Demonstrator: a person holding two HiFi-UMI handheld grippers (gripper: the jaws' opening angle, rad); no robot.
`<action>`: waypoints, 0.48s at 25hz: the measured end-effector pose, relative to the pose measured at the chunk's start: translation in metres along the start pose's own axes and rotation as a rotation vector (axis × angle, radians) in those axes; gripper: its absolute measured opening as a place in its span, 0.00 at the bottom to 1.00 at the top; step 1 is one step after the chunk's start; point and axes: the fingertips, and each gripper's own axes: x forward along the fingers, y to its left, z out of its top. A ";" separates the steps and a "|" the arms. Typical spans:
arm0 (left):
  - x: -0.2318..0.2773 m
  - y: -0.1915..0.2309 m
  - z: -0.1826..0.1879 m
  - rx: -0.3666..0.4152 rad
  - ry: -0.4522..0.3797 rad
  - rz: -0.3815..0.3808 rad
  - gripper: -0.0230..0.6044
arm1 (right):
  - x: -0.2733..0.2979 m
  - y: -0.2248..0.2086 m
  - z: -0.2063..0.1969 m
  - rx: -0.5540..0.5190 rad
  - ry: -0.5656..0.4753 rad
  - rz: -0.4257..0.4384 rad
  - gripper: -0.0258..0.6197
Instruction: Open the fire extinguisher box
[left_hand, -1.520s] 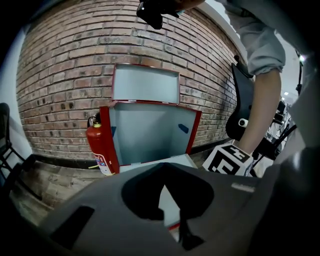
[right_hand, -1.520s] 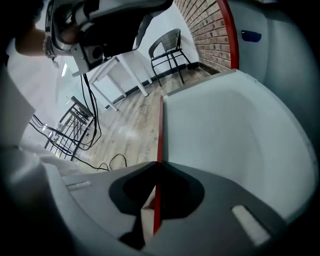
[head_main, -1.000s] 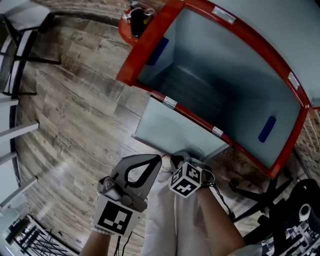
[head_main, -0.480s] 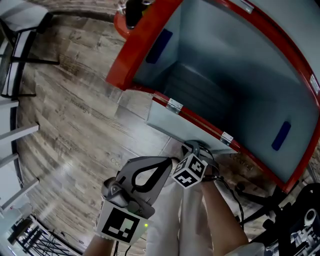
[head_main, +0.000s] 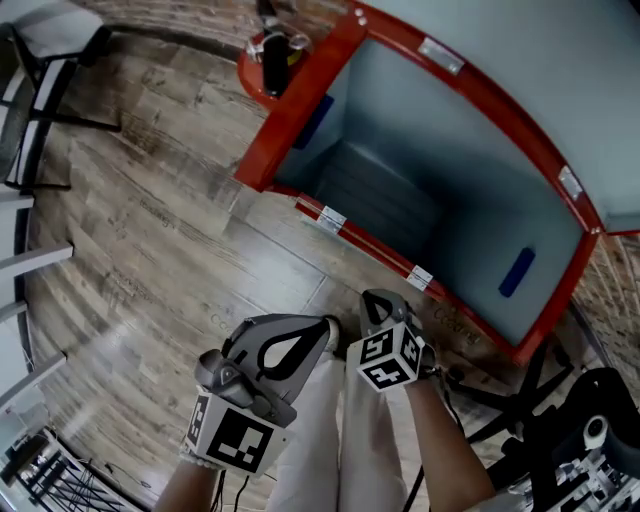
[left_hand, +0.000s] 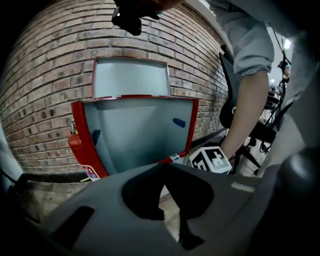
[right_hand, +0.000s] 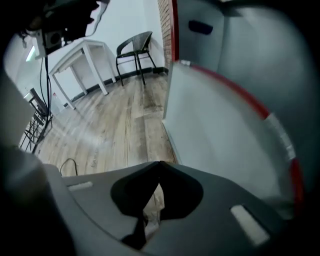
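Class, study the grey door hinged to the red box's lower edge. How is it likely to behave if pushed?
The door would probably swing, not slide, since hinges tie it to the red frame. Its flat, unbent panel suggests a stiff sheet. The smooth painted face looks slippery to pinch.

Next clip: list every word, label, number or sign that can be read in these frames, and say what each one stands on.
No text can be read in any view.
Sticker low by the red frame of the fire extinguisher box: print too small and blurred to read.
Faint marks on the floor by the box: too blurred to read.
Marker cubes: black-and-white square patterns only, no letters.
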 end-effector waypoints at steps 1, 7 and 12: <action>-0.004 -0.001 0.010 -0.007 -0.009 0.002 0.04 | -0.017 0.000 0.011 0.014 -0.033 0.003 0.05; -0.032 0.009 0.077 0.017 -0.078 0.035 0.03 | -0.117 -0.007 0.080 0.088 -0.200 -0.009 0.05; -0.066 0.008 0.133 -0.016 -0.098 0.068 0.03 | -0.205 -0.020 0.123 0.095 -0.303 -0.033 0.05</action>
